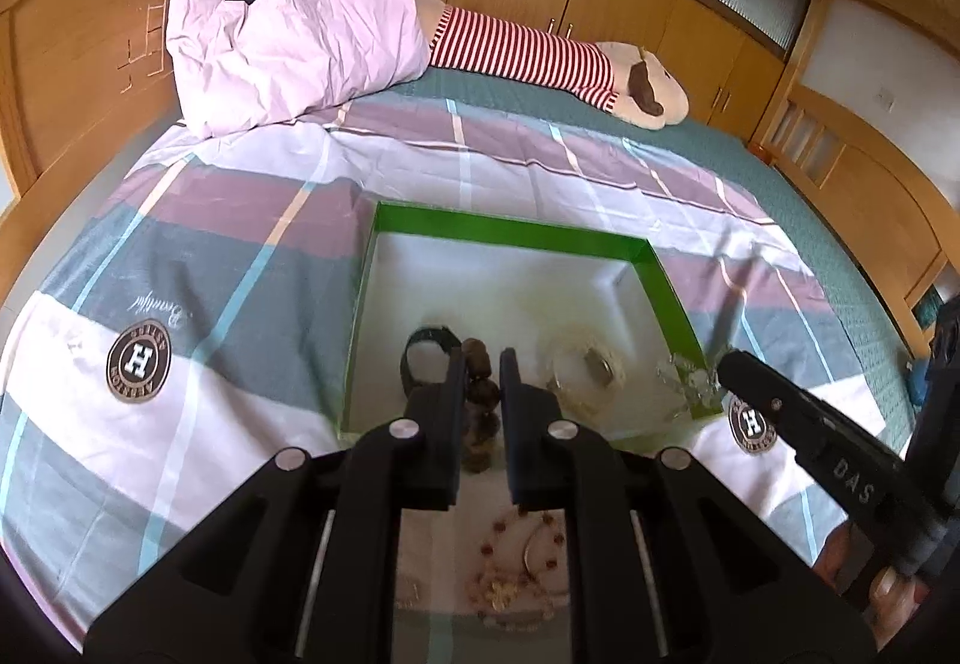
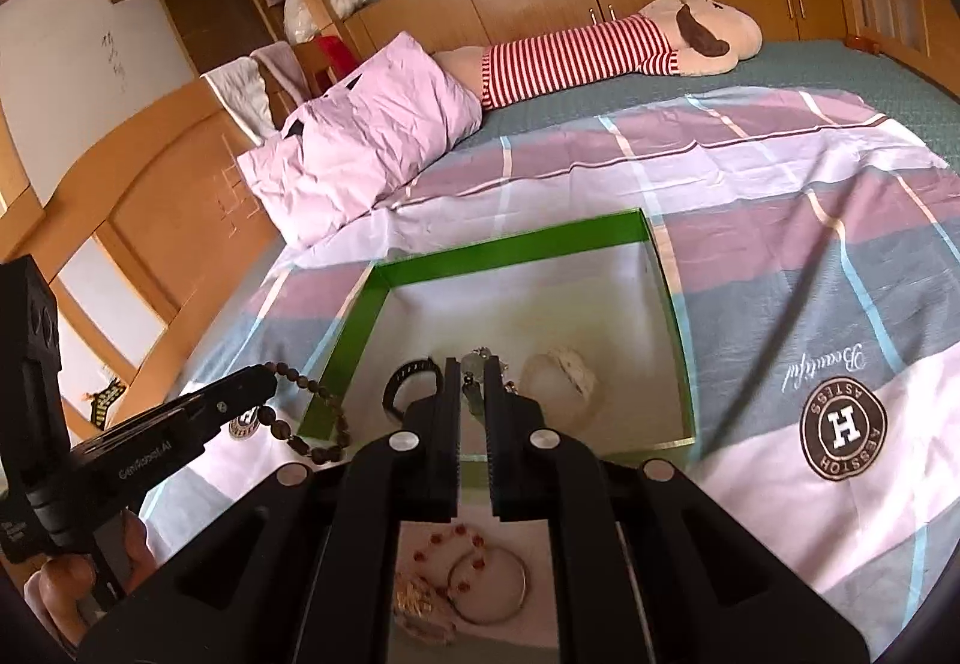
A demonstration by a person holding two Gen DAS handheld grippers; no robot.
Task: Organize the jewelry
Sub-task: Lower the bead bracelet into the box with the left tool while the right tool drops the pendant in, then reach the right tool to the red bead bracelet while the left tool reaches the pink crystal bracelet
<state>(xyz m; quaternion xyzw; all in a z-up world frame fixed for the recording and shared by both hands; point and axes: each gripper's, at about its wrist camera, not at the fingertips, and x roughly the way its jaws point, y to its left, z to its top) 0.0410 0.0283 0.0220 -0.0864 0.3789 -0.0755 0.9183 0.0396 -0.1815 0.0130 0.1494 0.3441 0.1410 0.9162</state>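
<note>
While each gripper clamps one bracelet, brown beads [image 2: 312, 424] left, clear crystals [image 1: 690, 382] right, two lie boxed.

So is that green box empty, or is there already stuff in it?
Not empty. The green box is lidless and holds a black band and a pale bracelet near its front; most of its white floor is bare.

Green box [image 1: 672, 292]: glossy card walls, matt white floor. Bedsheet [image 1: 240, 256]: smooth printed cloth. Pillow [image 1: 288, 39]: creased pink cloth. Headboard [image 1: 78, 33]: varnished wood. Left gripper [image 1: 483, 364], right gripper [image 2: 473, 364]: matt black plastic, shiny metal pins. Brown beaded bracelet [image 2: 312, 424]: dull, wood-like beads. Clear bracelet [image 1: 690, 382]: glassy. Bangle [image 2: 498, 586]: polished metal.
</note>
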